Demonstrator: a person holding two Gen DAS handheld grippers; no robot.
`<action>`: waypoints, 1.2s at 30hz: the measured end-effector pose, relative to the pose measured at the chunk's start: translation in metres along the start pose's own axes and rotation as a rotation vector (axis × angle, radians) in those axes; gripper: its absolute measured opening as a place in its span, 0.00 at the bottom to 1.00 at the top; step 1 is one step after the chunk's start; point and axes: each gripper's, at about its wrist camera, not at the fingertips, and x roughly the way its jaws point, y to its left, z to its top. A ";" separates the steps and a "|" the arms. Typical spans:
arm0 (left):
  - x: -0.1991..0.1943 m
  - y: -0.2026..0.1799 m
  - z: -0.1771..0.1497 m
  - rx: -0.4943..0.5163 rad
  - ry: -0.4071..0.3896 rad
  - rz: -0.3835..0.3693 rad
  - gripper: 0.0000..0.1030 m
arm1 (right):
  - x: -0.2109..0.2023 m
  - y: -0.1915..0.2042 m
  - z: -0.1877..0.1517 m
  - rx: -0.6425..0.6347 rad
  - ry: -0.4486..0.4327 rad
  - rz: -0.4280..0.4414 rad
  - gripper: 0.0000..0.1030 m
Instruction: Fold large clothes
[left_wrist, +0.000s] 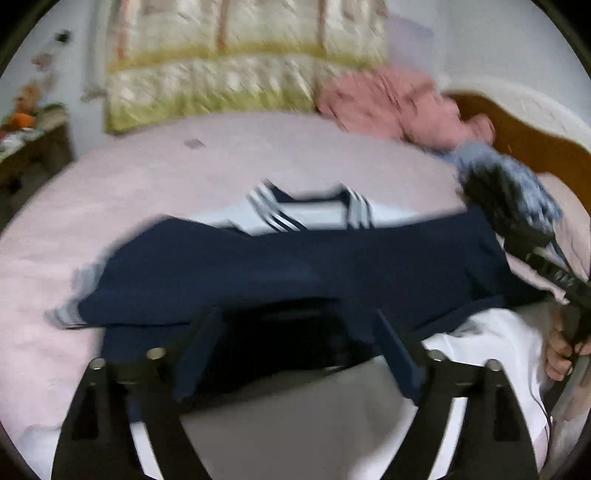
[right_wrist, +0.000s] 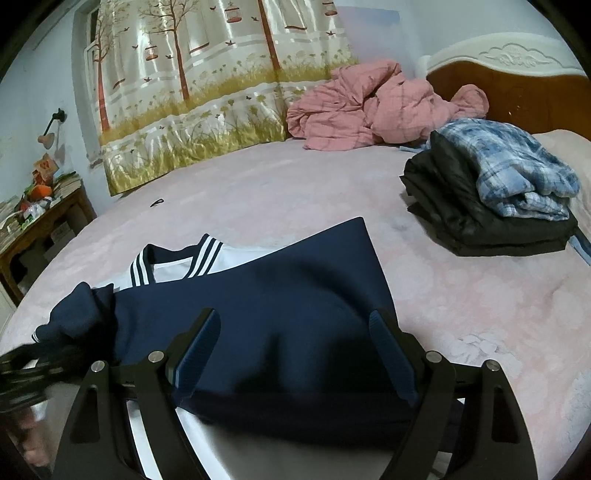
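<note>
Looking at the navy and white top (right_wrist: 266, 317), it's lying on the pink bed (right_wrist: 461, 295), collar end away from you, with both navy sleeves folded in across the chest so the striped collar (right_wrist: 173, 264) and a strip of white body peek out behind. Your right tool (right_wrist: 295, 354) hangs over the near hem with its jaws spread wide and nothing pinched. Your left tool (left_wrist: 295, 347) is spread wide too (that view is smeared, but nothing sits between the pads).

What could bite you from here, I reckon: the left cuff is bunched into a lump at the edge instead of lying flat, so folding the hem up over it would likely lock in a lopsided bulge. The fabric looks like a soft, heavy knit, matte and thick, so pinching only the top layer could let the white part underneath slide and the sleeves drag open. The bed cover looks fuzzy and grippy, which may pull the bottom layer back as you lift.

Further out, there's a folded pile of a black jacket (right_wrist: 480, 221) with a blue plaid shirt (right_wrist: 517, 166) on top, well apart from your work, and a crumpled pink quilt (right_wrist: 369, 107) by the wooden headboard (right_wrist: 480, 81).
</note>
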 end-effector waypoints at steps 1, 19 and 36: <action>-0.017 0.011 0.000 -0.018 -0.041 0.010 0.85 | 0.000 0.000 0.000 0.000 0.001 -0.004 0.82; 0.047 0.203 -0.007 -0.676 0.190 0.046 0.65 | -0.001 0.003 -0.002 -0.023 -0.013 -0.005 0.82; -0.028 -0.057 0.063 -0.036 -0.304 -0.233 0.14 | -0.011 0.007 -0.003 -0.030 -0.033 -0.003 0.82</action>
